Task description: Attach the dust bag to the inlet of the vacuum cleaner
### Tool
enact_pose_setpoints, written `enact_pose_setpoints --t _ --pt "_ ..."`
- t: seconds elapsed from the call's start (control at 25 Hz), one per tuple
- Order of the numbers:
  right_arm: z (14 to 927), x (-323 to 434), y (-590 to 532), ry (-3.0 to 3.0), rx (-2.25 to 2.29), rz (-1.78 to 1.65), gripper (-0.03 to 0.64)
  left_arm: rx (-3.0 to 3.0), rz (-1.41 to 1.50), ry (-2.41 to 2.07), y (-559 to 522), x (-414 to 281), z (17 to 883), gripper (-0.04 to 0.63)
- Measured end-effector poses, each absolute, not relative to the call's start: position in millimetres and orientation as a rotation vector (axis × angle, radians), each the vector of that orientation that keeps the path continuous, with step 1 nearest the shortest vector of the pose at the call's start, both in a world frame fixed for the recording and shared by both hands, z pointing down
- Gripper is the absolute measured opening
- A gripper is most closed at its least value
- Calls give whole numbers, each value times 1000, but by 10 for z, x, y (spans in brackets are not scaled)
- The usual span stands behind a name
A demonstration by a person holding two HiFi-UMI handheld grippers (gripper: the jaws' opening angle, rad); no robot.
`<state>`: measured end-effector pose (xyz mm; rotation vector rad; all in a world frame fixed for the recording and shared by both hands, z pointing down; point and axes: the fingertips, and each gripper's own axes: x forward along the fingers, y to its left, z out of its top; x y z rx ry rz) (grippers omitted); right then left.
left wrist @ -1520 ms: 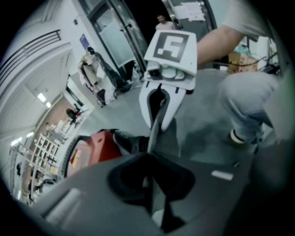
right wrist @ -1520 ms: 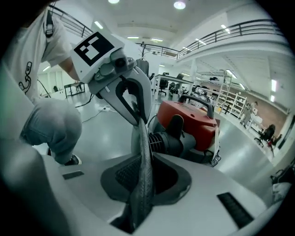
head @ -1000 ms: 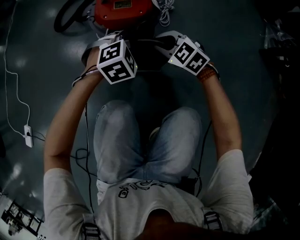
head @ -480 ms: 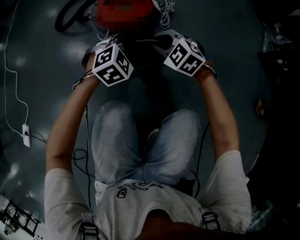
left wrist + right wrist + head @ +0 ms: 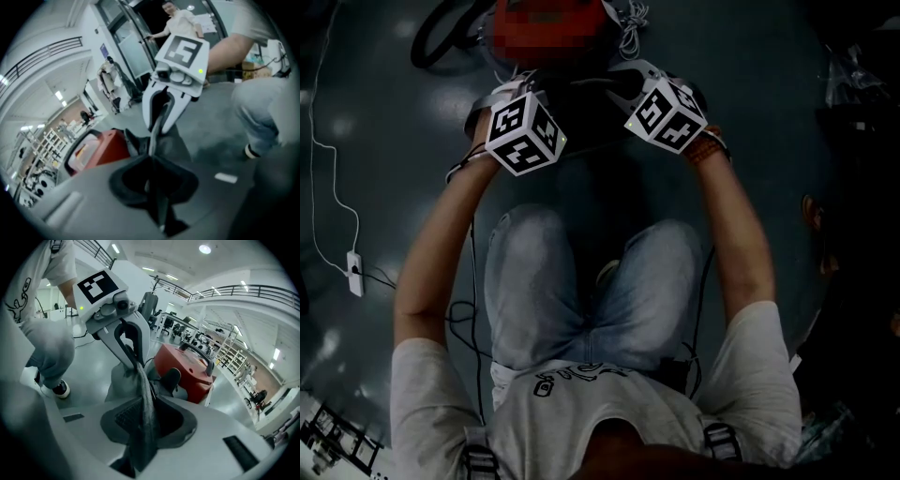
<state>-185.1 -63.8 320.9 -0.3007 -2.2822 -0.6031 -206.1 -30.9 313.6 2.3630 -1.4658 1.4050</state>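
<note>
A person sits on the grey floor (image 5: 384,112), knees toward 12 o'clock, a claw in each hand; the red vacuum cleaner (image 5: 187,371) stands at 12 o'clock, just beyond the two claws. The dust bag (image 5: 121,380), a limp grey cloth, hangs between the claws in front of the vacuum cleaner, its body slumped toward the floor. The left claw (image 5: 154,168), at 11 o'clock in the head view, has its jaws almost together, pinching a thin fold of the bag; the right claw (image 5: 143,413), at 1 o'clock, has just been easing its jaws wider, yet a thick twist of the same cloth runs between them and is gripped there. The claws face each other, near but apart. A white power strip (image 5: 356,272) on its cable lies at 9 o'clock.
</note>
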Motion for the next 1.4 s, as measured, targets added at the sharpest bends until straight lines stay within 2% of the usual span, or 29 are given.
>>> enact_pose_setpoints --t 0.16,0.44,0.72,1.04,1.4 --pt "3195 -1868 -663 -2297 -296 -597 77 2359 1370 -1502 -371 -2115 3134 35" --pt "3352 -1718 -688 -2423 -244 -394 68 2423 1648 -1430 -537 -2015 3084 40" --pt "3181 -1936 -740 -2313 -291 -602 75 2387 1386 -1549 -417 -2160 3113 37" --pt "3280 -1795 -788 -2425 -248 -435 74 2437 1539 -1497 -617 -2081 3020 35" --pt "3187 -1870 -729 -2384 -243 -508 75 2388 1357 -1600 -468 -2129 3018 37"
